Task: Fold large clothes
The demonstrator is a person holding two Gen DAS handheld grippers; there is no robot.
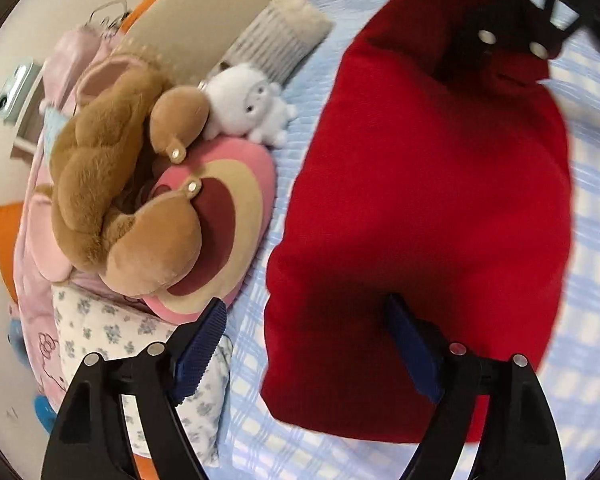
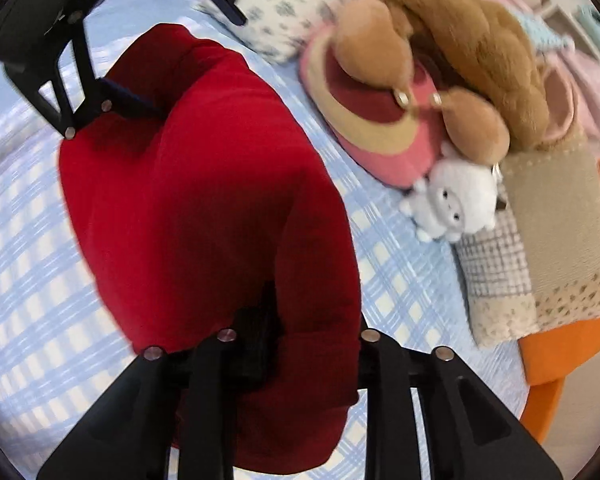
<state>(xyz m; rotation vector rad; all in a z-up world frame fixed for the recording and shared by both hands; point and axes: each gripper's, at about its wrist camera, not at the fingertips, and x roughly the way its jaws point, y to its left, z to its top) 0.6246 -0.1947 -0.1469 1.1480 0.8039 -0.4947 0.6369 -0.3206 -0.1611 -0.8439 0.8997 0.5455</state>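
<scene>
Now left claw (image 1: 308, 356) spread wide, right claw (image 2: 304, 340) pinching red garment (image 2: 204, 216)

A home bedroom: a bed (image 1: 256, 360) with blue plaid sheet fills the frame; plush toys (image 1: 112, 168), a floral pillow (image 1: 100, 328) and folded blankets (image 1: 204, 20) crowd the left and upper left.
</scene>
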